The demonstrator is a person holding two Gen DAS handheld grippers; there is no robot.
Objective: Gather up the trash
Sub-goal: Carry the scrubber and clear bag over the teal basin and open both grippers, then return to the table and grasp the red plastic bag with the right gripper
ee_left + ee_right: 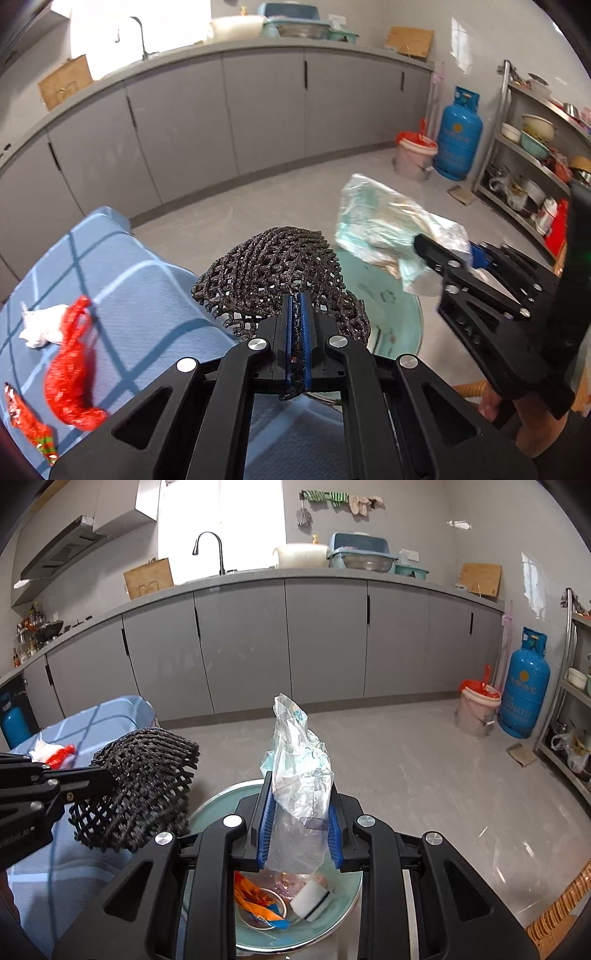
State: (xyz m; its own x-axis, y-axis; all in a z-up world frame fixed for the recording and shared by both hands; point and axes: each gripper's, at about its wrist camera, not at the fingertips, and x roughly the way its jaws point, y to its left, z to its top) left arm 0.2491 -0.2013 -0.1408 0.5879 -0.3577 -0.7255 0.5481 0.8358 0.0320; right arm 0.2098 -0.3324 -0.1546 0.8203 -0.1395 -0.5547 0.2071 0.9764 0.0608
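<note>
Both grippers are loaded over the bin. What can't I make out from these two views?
- Bin contents: right wrist view, largely hidden by right gripper and plastic wrapper.
- Bin in left wrist view: covered by black foam net and left gripper.
- Red wrapper: cut by edge.

Bin (pixel 207 808) mostly hidden behind hand-held gripper; red net bag (pixel 72 369) blurred.

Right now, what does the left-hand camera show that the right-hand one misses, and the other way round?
Only the left view shows the red mesh bag and the red wrapper on the blue checked cloth. Only the right view shows inside the pale green bin: an orange wrapper and a white block. Both show the black net and the crumpled plastic bag, each clamped in jaws.
</note>
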